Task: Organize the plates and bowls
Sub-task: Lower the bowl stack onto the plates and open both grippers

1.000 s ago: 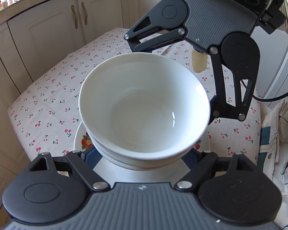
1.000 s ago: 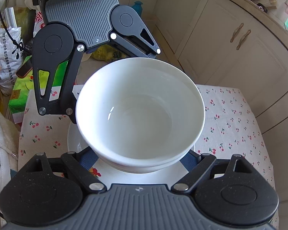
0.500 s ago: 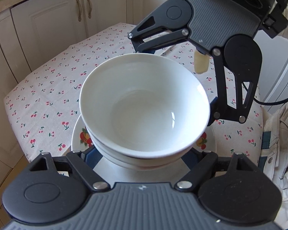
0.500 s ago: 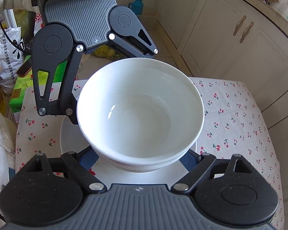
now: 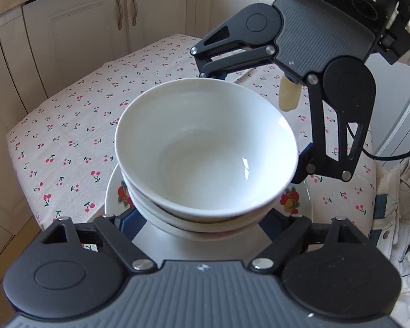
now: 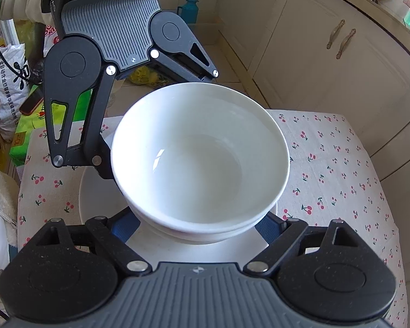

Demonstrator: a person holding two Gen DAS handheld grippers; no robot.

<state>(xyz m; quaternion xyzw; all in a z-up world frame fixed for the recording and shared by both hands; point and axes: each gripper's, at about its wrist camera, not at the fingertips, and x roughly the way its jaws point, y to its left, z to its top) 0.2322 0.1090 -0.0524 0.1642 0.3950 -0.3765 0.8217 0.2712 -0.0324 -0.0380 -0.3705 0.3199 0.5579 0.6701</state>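
The two white bowls are nested, the top bowl (image 5: 205,158) sitting in the lower bowl (image 5: 205,225), and the pair stands on a plate (image 5: 113,191) with fruit prints, on the table (image 5: 68,136) under a cherry cloth.

Glazed ceramic like this is stiff, fairly heavy as a stack, slick to rubber pads and quick to chip if knocked. The top bowl is only resting in the other, so a tilt could make it slide or rattle. The best hold looks to be low on the lower bowl's outer wall, from two opposite sides, keeping the stack level. A pinch on one rim would probably let the weight twist out.

That is how the claws stand now. The left claw (image 5: 198,224) and the right claw (image 6: 195,225) face each other across the stack, each half wide, with blue pads (image 5: 124,222) on either side of the lower bowl. The pads sit right by its wall, and I see no squeeze on it.

Against the earlier frames, both claws have just been opening, with the bowls between the pads. The stack sits in the same place on the plate. The left view now shows more of the cloth and more of the fruit prints on both sides of the plate.
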